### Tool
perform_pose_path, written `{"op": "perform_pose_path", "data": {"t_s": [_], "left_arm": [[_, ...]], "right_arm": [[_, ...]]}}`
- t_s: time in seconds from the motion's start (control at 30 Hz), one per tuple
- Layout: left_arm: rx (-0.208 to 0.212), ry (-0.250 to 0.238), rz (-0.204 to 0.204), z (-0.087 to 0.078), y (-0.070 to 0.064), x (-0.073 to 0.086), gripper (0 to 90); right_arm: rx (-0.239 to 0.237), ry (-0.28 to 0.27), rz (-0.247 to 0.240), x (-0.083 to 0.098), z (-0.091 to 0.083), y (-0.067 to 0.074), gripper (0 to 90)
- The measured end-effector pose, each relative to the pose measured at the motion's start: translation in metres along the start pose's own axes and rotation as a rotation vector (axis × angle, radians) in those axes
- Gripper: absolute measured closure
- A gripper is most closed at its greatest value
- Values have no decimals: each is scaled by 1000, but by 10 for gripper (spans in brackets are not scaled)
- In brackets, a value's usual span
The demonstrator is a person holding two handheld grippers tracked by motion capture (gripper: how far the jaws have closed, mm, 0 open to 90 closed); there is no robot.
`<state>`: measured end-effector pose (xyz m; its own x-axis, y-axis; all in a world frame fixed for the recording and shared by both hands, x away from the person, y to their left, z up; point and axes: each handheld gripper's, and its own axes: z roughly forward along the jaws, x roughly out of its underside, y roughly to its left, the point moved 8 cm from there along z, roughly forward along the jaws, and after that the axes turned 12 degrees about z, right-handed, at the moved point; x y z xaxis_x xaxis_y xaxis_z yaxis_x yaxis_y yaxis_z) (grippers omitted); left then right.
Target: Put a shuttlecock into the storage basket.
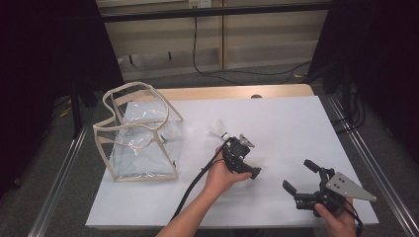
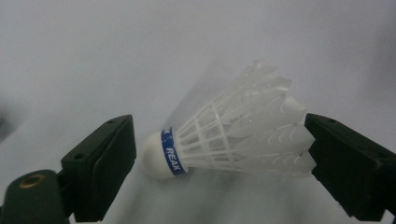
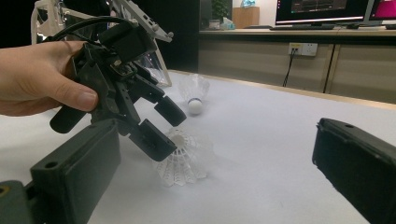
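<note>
Left gripper view: left gripper [image 2: 219, 154] fingers wide apart w/ shuttlecock [image 2: 233, 140] between, ungripped; right gripper [image 1: 301, 177] fingers spread, empty.

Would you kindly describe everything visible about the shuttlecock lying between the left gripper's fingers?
The shuttlecock is white, with a rounded cap, a blue band printed in white letters, and a ribbed, plastic-looking lattice skirt. It lies on its side on the white table, cap toward one of the fingers, skirt rim at or near the other. The left gripper straddles it with its fingers open and no clear squeeze on it.
</note>
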<state>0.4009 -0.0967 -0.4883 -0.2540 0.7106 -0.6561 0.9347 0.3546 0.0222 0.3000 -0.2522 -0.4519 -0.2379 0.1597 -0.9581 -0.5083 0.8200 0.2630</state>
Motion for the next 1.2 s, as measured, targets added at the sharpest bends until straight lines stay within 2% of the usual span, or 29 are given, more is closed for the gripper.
{"op": "perform_pose_path", "data": {"t_s": [0.23,0.3,0.47,0.5,0.63,0.73,0.83,0.9,1.0,1.2], "left_arm": [[-12,-13,-21,-5,4,6,162],[-21,1,-20,-8,7,9,177],[-40,-3,-30,-16,14,14,255],[-43,-5,-33,-17,15,16,297],[-52,-1,-65,-17,20,22,377],[-67,0,-69,-18,23,24,469],[-84,-13,-82,-20,28,25,602],[-85,-28,-88,-21,32,25,723],[-62,-50,-107,-21,34,25,858],[-30,-79,-137,-24,35,24,890]], "right_arm": [[1,1,1,0,0,0,8],[0,0,0,0,0,0,8],[2,1,0,0,0,-1,8],[2,0,0,0,0,-1,8],[2,0,1,0,0,0,8],[2,1,0,0,0,-1,8],[1,2,2,0,0,-1,8],[2,2,0,0,0,-1,8],[1,1,1,0,0,-1,8],[2,-2,3,0,0,-1,8]]}}
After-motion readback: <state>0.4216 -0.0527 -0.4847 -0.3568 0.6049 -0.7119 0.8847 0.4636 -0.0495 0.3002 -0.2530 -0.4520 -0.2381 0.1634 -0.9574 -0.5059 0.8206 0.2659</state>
